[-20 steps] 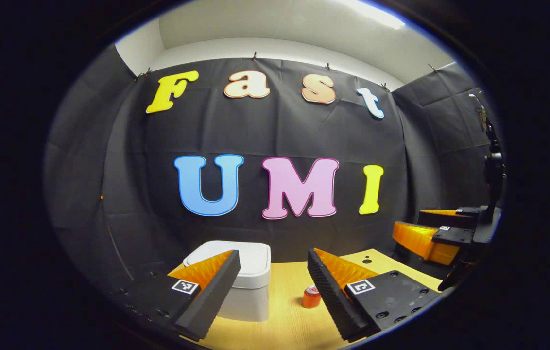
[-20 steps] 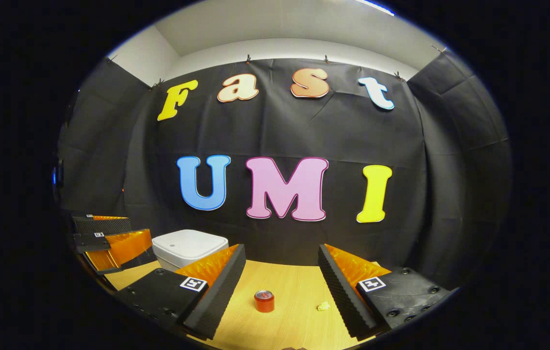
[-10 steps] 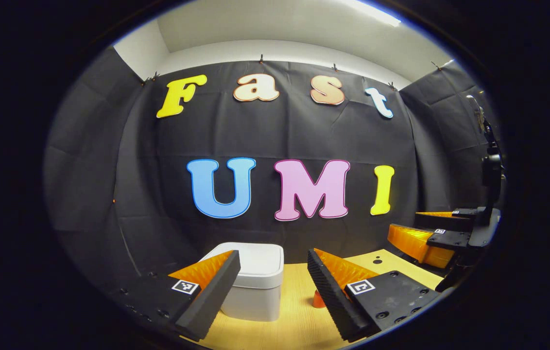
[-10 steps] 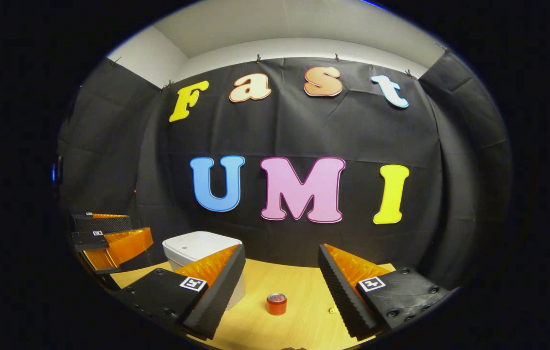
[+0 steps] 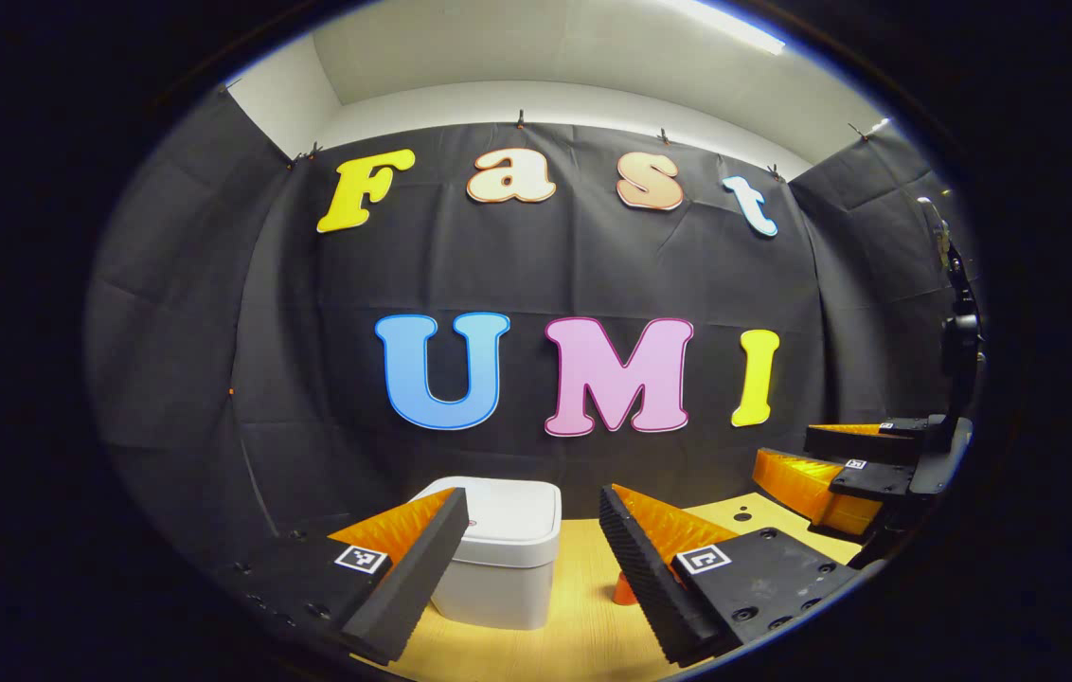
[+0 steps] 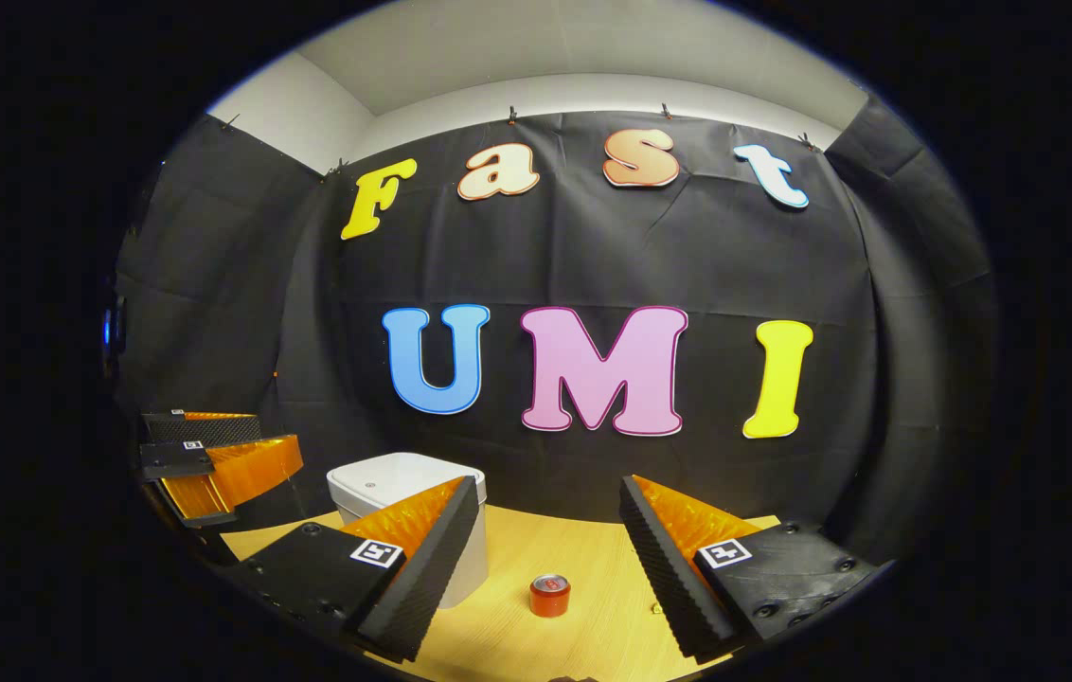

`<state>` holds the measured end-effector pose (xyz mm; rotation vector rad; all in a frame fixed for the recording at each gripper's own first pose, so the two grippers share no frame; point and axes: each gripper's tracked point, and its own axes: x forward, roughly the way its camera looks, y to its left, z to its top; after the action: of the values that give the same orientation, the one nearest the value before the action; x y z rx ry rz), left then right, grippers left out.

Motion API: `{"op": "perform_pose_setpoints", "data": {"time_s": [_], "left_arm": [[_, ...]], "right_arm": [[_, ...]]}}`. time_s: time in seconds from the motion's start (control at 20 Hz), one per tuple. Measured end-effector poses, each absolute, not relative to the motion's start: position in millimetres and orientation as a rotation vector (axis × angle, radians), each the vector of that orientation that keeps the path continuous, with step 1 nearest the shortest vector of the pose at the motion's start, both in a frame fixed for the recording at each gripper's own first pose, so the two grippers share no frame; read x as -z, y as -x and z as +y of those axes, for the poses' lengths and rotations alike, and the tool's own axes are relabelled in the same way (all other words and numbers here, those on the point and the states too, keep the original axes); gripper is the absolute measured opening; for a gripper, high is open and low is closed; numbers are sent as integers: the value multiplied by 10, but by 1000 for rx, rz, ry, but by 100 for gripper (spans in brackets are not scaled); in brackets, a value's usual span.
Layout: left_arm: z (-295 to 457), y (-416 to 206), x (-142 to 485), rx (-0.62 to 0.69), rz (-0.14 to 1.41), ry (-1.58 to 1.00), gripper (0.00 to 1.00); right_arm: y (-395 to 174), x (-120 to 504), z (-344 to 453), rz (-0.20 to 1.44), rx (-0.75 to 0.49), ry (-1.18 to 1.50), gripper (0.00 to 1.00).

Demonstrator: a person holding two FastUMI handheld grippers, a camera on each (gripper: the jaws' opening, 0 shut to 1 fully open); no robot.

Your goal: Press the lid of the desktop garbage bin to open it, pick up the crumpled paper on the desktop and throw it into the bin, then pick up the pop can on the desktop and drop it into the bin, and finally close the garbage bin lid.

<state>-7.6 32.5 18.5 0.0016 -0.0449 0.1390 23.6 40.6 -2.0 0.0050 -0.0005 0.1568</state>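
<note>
The white garbage bin (image 5: 509,561) stands on the wooden desktop (image 5: 574,625) with its lid down. My left gripper (image 5: 531,507) hovers open in front of it, holding nothing, with the bin between its fingers and partly behind the left one. The red pop can (image 5: 622,593) peeks out behind the right finger. In the right gripper view the bin (image 6: 401,476) is at left and the can (image 6: 550,596) stands upright between the fingers of my open, empty right gripper (image 6: 547,497). A sliver of crumpled paper (image 6: 655,609) shows beside its right finger.
The booth's black cloth wall rises right behind the desktop. The right gripper (image 5: 782,450) hangs at the right edge of the left gripper view. The left gripper (image 6: 271,443) hangs at the left edge of the right gripper view. Small holes (image 5: 741,516) mark the desktop's far right.
Both views have swung left, so the bin and can sit further right in frame. The can has slid behind the left gripper's right finger, and the paper is nearly hidden. Both grippers stay open.
</note>
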Motion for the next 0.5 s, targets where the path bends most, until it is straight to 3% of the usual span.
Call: {"op": "perform_pose_setpoints", "data": {"time_s": [0.5], "left_arm": [[650,-227,-60,-178,21,120,95]], "right_arm": [[-273,17,258,7,-92,13,96]]}}
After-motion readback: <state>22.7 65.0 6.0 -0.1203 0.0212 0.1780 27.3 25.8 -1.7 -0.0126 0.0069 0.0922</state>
